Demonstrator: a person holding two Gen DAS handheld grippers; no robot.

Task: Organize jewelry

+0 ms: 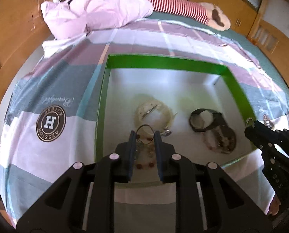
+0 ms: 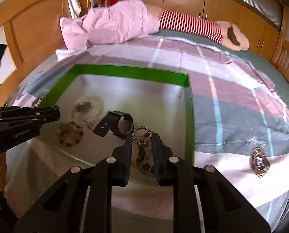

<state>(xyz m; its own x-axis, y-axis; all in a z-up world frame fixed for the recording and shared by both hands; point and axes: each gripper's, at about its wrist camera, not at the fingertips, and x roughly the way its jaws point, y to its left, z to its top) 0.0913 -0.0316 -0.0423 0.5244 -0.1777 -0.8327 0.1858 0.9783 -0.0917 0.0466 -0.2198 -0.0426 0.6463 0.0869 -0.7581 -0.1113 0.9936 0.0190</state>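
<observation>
A green-walled box [image 1: 163,62] [image 2: 132,71] with a silvery floor lies on the bed and holds jewelry. My left gripper [image 1: 144,134] hangs over it, shut on a thin wire ring [image 1: 144,129]; a red-bead bracelet [image 1: 145,166] [image 2: 70,136] lies on the floor below it. My right gripper [image 2: 141,136] is shut on a studded metal ring [image 2: 142,135] above a beaded bracelet [image 2: 144,161]. It also shows in the left wrist view [image 1: 250,123]. A black watch [image 1: 204,120] [image 2: 115,124] and pale bangles [image 1: 154,112] [image 2: 86,106] lie inside.
The box sits on a checked bedsheet [image 1: 53,89] [image 2: 241,116] with a round logo. A pink pillow [image 1: 93,9] [image 2: 109,25] and a striped plush toy [image 1: 179,5] [image 2: 193,25] lie at the far edge. Wooden wardrobes stand behind.
</observation>
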